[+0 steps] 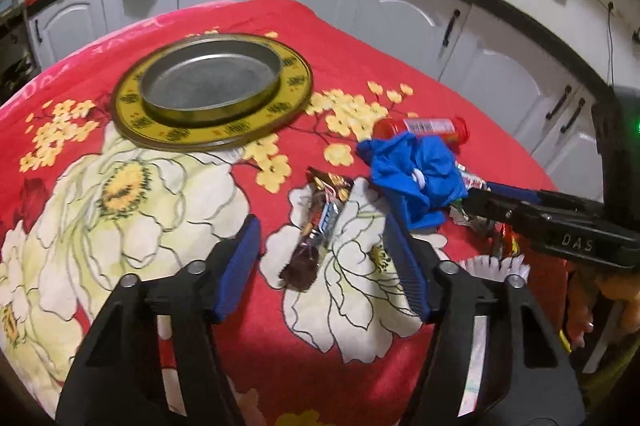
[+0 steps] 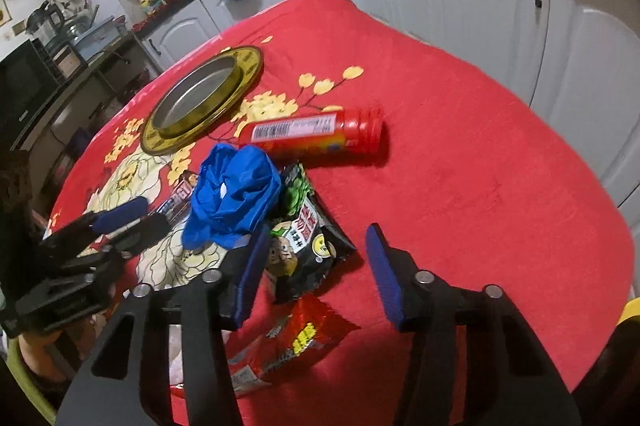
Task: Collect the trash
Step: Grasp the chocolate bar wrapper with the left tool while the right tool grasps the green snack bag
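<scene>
On the table, a red floral cloth (image 1: 192,193) carries a scatter of trash and a round tray. Left gripper (image 1: 320,226): jaws spread wide, holding nothing, its blue pads (image 1: 240,258) standing on either side of a brown candy wrapper (image 1: 320,226) that lies flat on a white printed flower; whether the pads touch the cloth cannot be told. Right gripper (image 2: 316,266): jaws likewise spread wide and empty, poised over a black snack packet (image 2: 308,246), with its left pad (image 2: 250,278) at the packet's edge, just beside a crumpled blue glove (image 2: 232,197). Glove: bunched in a heap between the two grippers, overlapping the upper end of the black packet. Red bottle (image 2: 316,135): lying on its side just beyond the glove, label upward, ribbed cap end pointing right in the right wrist view. Red snack packet (image 2: 296,342): crumpled on the cloth near the table's front edge, below the black packet and between the right gripper's fingers in that view. Tray (image 1: 132,129): yellow-rimmed, on the far left part of the cloth, well apart from the trash, with a shallow grey metal pan (image 1: 208,81) seated at its centre. Background: white cabinets (image 1: 400,9) under a dark countertop.
</scene>
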{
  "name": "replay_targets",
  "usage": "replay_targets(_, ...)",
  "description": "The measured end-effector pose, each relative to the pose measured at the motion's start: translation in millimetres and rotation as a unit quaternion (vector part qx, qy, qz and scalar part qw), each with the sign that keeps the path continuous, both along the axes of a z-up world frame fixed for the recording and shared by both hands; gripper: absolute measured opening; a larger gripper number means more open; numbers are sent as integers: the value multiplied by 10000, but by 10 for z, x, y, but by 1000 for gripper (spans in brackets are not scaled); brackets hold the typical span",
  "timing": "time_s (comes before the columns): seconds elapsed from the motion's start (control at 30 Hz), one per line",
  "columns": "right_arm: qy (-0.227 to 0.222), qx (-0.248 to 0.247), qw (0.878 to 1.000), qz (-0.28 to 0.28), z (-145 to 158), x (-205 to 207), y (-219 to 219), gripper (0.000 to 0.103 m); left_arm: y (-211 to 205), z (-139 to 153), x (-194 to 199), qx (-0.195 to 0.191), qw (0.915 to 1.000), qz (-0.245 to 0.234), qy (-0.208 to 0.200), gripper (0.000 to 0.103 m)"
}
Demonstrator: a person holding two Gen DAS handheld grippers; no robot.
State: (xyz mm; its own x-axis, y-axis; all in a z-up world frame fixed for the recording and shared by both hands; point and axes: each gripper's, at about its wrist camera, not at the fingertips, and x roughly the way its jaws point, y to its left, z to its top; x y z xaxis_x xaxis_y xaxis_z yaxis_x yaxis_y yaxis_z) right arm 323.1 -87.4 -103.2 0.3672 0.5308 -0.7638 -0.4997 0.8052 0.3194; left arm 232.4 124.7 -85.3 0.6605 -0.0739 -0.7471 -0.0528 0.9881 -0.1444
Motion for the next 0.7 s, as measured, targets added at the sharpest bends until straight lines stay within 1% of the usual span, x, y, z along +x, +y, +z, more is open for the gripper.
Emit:
replay_targets(0.03,-4,-3,10000,35,0,-10,10,37,-13,-23,7,11,10000,-16,39,47)
replay_targets(0.07,-21,-13,10000,74,0,-30,23,34,-31,-56,14,28,9999,-29,103,43)
replay_targets(0.13,-70,-24,9999,135,10,-79,37,30,-46,-79,21,72,9999,-22,134,40)
replay_targets(0.2,-131,-41,9998,166,27,-121,41,24,-35,-82,19,40,9999,-12,132,36)
replay_targets(0.23,-170,-54,9997,180,36,-138,47,15,-20,-89,17,20,9999,7,136,31)
replay_targets(0.27,-215,-57,9995,205,50,-163,43,15,4,-100,13,-17,9999,36,151,27)
replay_targets(0.4,-440,-120,9987,207,109,-262,15,15,86,-140,-10,-175,9997,108,162,18)
replay_targets(0.47,-548,-114,9983,185,142,-300,-4,14,105,-140,-28,-211,9995,133,172,10)
replay_targets(0.7,-859,-10,9963,86,287,-438,-126,14,155,-120,-150,-489,9983,280,133,8)
